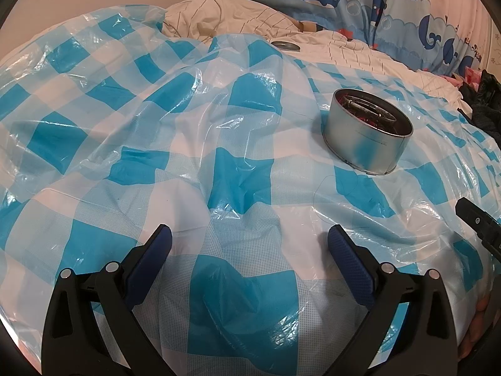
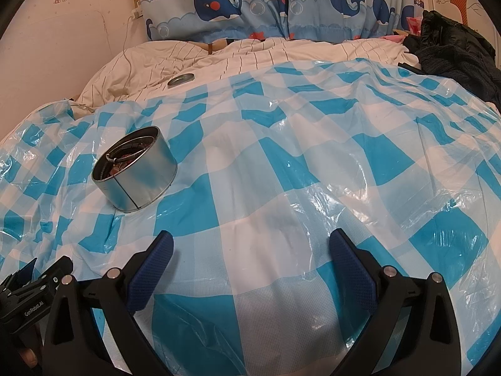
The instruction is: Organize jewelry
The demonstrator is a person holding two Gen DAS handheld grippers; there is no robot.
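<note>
We see a round, shiny metal tin point(image 1: 368, 134), lidless, sitting on the blue-and-white checked plastic sheet point(image 1: 219, 169), dark bangles and jewelry piled inside; our left gripper point(image 1: 250, 244) and right gripper point(image 2: 251, 246) both gape wide, holding nothing

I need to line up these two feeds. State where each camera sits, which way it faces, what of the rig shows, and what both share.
Left wrist: on the left gripper, facing across the checkered sheet; tin to its right, right gripper at the right edge.
Right wrist: on the right gripper, facing likewise; tin left, left gripper lower left.
Shared: tin, lid, whale curtain.
</note>
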